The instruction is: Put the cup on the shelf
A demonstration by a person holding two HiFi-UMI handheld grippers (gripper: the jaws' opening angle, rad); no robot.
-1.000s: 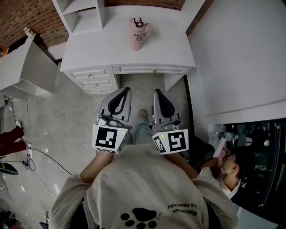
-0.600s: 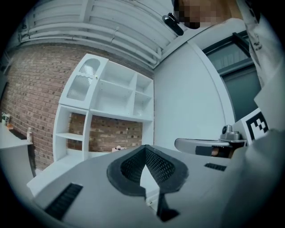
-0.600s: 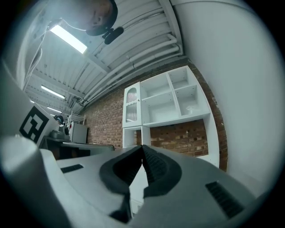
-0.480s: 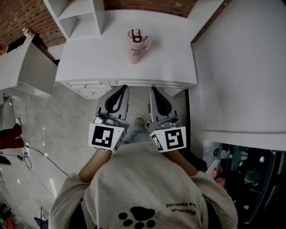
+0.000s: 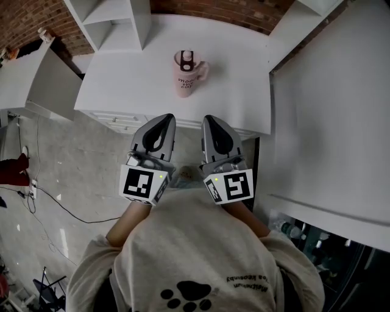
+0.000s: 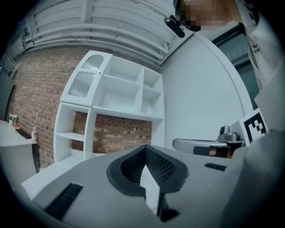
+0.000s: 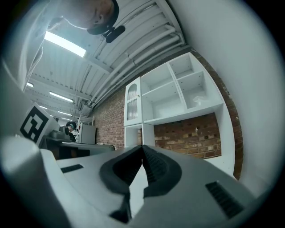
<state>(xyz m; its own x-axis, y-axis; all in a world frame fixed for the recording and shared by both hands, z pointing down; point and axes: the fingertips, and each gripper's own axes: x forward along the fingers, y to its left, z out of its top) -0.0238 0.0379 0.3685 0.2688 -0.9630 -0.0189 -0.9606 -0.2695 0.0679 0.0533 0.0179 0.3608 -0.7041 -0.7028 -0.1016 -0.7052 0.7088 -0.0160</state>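
A pink cup (image 5: pixel 187 74) with a handle and dark print stands upright on the white desk top (image 5: pixel 134 79), near its middle. White shelf compartments (image 5: pixel 109 18) rise at the desk's back left; they also show in the left gripper view as the shelf unit (image 6: pixel 120 91) and in the right gripper view as the shelf unit (image 7: pixel 173 91). My left gripper (image 5: pixel 163 120) and right gripper (image 5: pixel 211 120) hover side by side at the desk's front edge, short of the cup. Both are shut with nothing between the jaws.
The desk has drawers (image 5: pixel 116 119) below its front left. A tall white wall panel (image 5: pixel 329 103) stands on the right. A white cabinet (image 5: pixel 36 85) sits to the left, with cables (image 5: pixel 55 207) on the grey floor. A brick wall (image 5: pixel 213 9) backs the desk.
The view has moved forward toward the desk: the cup and desk edge sit lower in the head view, closer to both grippers. Both grippers stay shut and level.
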